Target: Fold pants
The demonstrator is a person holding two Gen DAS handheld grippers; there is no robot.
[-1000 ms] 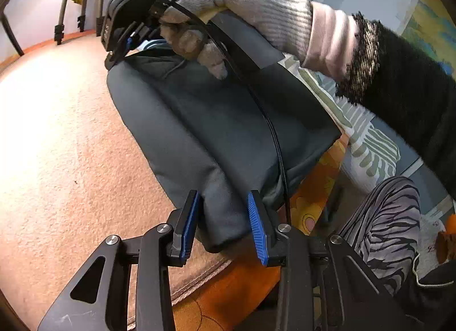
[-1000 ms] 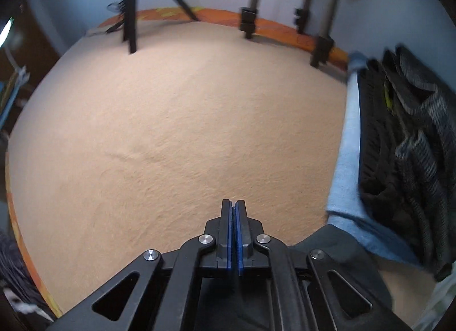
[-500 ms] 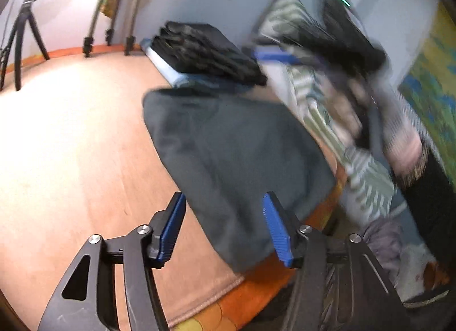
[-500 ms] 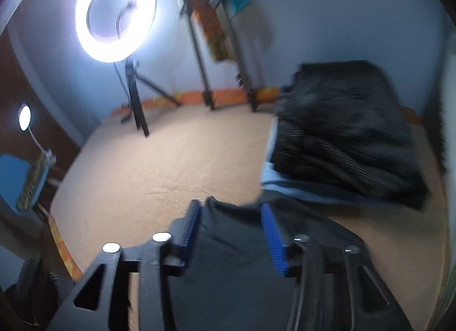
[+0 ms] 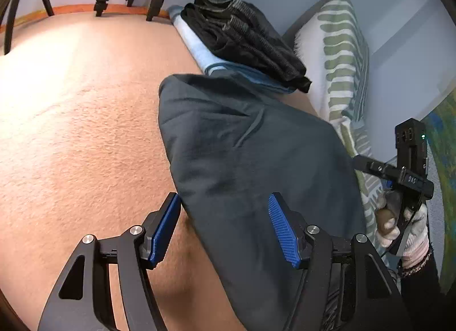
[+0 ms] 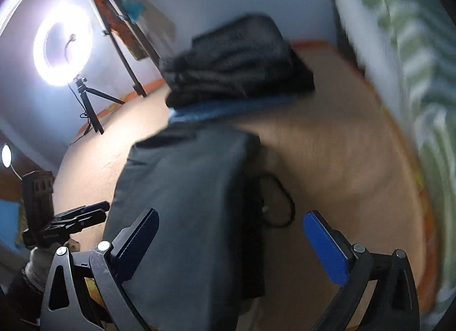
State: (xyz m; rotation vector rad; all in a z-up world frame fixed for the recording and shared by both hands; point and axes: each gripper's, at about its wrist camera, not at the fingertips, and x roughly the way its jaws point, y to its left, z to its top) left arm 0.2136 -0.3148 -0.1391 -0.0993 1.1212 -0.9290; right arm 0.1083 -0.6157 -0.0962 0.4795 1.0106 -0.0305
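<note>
Peach blanket covers the bed, ring light glowing at the far wall. Dark grey pants lie on it as a folded oblong, far end just beside the stack of folded clothes, near end reaching the bed edge.

Changes: a second ago the right gripper was pinched shut over the far end of the pants; now its jaws are spread wide and opening, the right edge of the cloth below them but nothing clamped — cloth released. Left gripper was closer in around the near hem; now its jaws stand apart and are opening too, pads astride the pants' left edge, not pressing. Gloved hand with the right tool has swung off to the pillow side, clear of the pants, where before it sat on top.

Read: fold just laid down and let go. Pants look compact, so likely the last fold or close — right view is blurred, can't check edges.
</note>
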